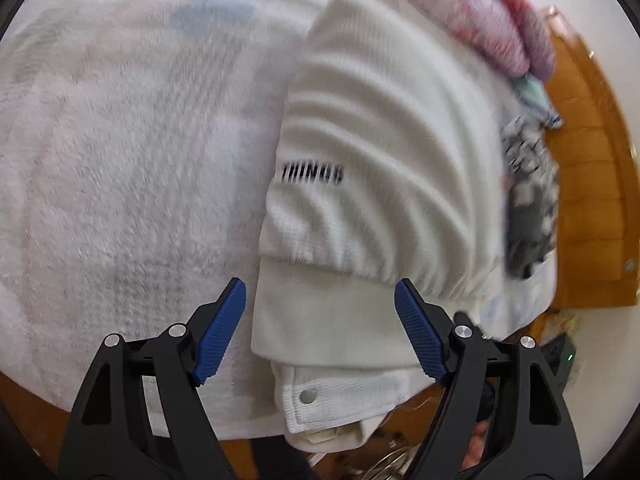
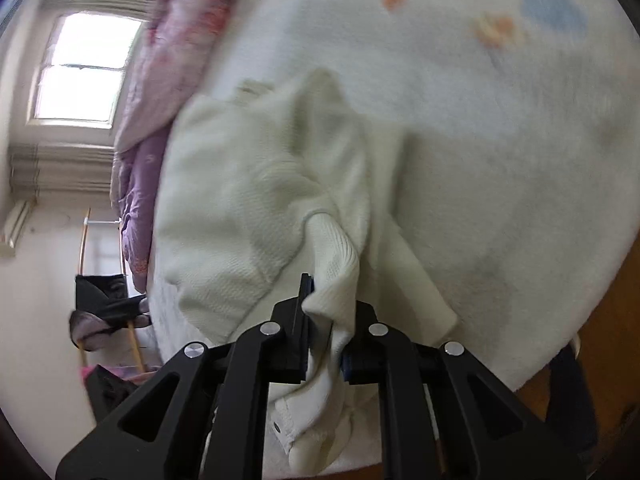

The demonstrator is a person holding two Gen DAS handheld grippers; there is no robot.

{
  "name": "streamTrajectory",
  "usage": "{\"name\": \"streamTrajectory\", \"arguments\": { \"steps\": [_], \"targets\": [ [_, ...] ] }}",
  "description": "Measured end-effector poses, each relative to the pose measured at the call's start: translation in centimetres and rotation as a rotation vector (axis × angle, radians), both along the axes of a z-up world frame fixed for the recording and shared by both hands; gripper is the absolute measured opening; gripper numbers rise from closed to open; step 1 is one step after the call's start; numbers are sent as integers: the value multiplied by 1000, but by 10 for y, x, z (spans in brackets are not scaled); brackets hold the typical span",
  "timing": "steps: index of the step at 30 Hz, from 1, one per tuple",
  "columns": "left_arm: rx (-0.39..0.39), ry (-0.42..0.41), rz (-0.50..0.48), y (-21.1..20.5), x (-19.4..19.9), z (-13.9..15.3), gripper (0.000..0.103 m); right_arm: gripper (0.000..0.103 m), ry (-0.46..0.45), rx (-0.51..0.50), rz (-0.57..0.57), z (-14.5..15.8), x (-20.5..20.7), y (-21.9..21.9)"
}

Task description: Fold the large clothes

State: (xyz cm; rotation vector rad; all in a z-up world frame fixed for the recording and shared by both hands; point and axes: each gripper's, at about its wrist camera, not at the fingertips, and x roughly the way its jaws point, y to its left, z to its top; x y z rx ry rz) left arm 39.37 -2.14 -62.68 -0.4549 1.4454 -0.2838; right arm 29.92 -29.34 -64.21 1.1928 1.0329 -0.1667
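Two grippers work one cream garment (image 1: 380,152) on the fleece blanket (image 1: 120,160) — soft, thick, floppy. The right gripper (image 2: 324,320) pinches its ribbed cuff; the left gripper (image 1: 320,320), fingers apart, hovers over the near hem — grip there.

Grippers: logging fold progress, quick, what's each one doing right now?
Left gripper: open, empty, over the white garment.
Right gripper: closed on a ribbed part of the white garment.

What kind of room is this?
Probably a bedroom. A fluffy white blanket covers a bed with a wooden frame, a purple quilt is bunched along its edge, and a window is in the wall.
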Motion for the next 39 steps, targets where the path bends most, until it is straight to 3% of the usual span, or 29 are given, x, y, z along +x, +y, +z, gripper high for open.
{"name": "streamTrajectory", "arguments": {
  "steps": [3, 5, 6, 7, 9, 14, 23, 29, 32, 36, 39],
  "targets": [
    [9, 47, 17, -2, 1, -15, 78, 19, 13, -20, 32, 5, 8, -8],
    [0, 70, 34, -1, 2, -23, 79, 29, 36, -66, 35, 14, 11, -15],
    [-7, 78, 35, -2, 0, -25, 80, 50, 46, -69, 38, 12, 9, -19],
    [-14, 91, 36, -4, -1, -29, 80, 60, 62, -72, 35, 10, 7, -26],
    [-12, 92, 28, -6, -1, -34, 82, 60, 61, -74, 43, 1, -4, -34],
    [-8, 86, 14, -12, -1, -40, 82, 61, 43, 88, 76, -33, -4, -49],
    [-77, 100, 61, -18, 8, -53, 84, 64, 30, 179, 96, -45, 16, -47],
    [-127, 106, 66, -7, 8, -57, 83, 63, -27, 324, 87, -51, 8, -58],
    [-145, 113, 65, 3, 6, -59, 83, 64, -115, 425, 70, -50, -1, -65],
    [-169, 121, 72, 10, 6, -59, 83, 65, -127, 427, 68, -52, -5, -70],
    [-218, 127, 87, 17, 5, -61, 83, 67, -103, 372, 92, -53, 9, -66]
  ]
}}
